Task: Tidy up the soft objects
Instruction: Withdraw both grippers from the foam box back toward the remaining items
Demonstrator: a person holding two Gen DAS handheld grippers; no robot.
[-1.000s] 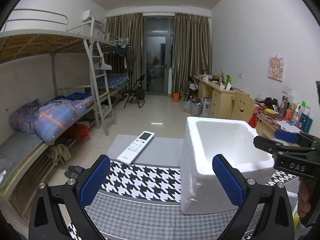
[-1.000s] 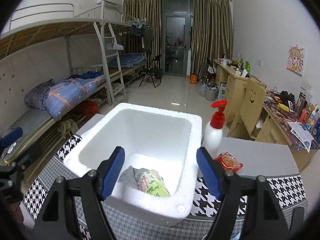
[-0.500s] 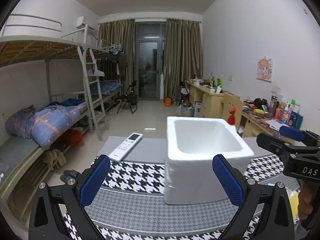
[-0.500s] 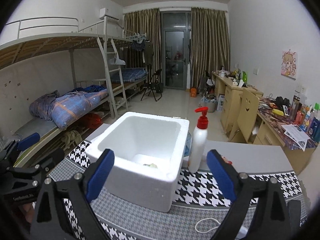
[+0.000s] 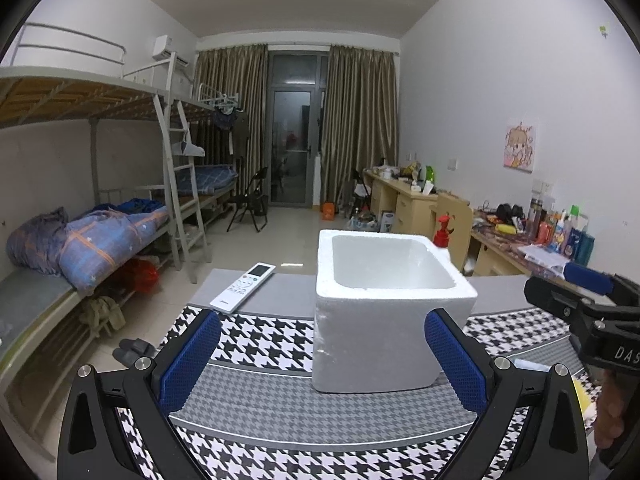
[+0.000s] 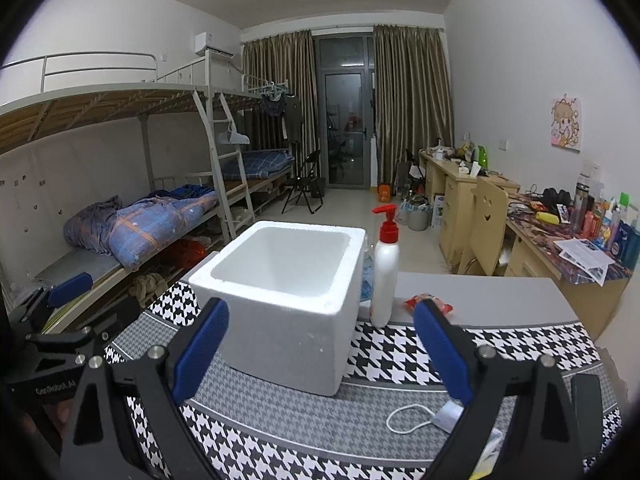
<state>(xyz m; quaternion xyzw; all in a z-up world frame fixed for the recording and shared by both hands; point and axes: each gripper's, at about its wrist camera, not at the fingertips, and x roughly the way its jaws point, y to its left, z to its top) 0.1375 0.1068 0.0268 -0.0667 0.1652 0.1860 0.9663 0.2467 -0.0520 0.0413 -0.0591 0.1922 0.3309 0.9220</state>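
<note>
Both grippers, left (image 5: 318,364) and right (image 6: 320,354), have fingers spread wide, holding nothing. The foam box (image 6: 286,296) sits on the worktop (image 6: 304,420) just ahead of them. We reckon we're between picks; next needs another soft item.

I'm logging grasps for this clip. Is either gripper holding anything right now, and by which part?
Nothing is held. The left gripper and right gripper are both open and empty, short of the foam box.
</note>
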